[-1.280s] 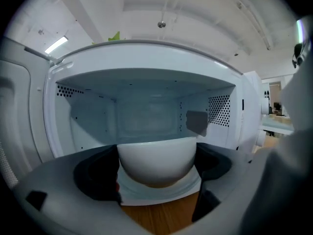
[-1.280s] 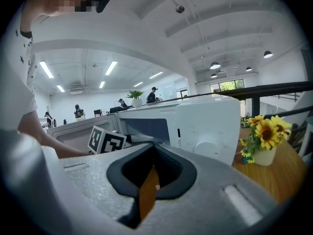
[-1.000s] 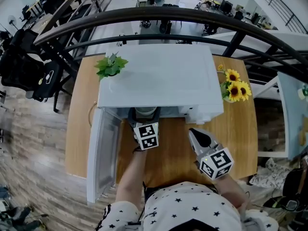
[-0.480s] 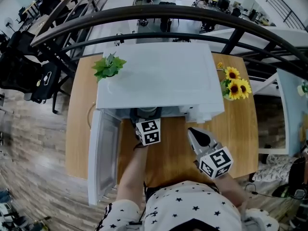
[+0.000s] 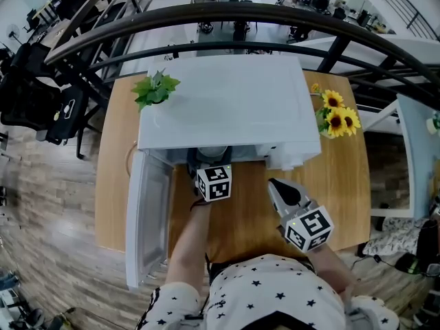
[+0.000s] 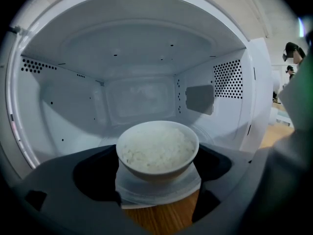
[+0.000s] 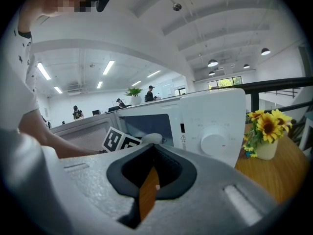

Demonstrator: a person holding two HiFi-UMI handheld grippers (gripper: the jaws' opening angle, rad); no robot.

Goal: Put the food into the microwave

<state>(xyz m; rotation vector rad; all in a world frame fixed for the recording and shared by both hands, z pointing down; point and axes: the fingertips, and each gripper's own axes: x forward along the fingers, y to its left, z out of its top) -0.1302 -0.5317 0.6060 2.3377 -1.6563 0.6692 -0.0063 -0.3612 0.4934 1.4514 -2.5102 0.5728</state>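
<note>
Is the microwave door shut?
No, in the head view the door stands swung open at the left of the microwave.

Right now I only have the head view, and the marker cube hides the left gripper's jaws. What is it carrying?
Observer: A white bowl of rice, clamped in the left gripper.
Operator: Is it inside the microwave?
Observer: Not fully. The wooden table shows under the bowl, and the microwave cavity lies just ahead.
Operator: And the right gripper?
Observer: The right gripper holds nothing. Its jaws are nearly together and point toward the dial.
</note>
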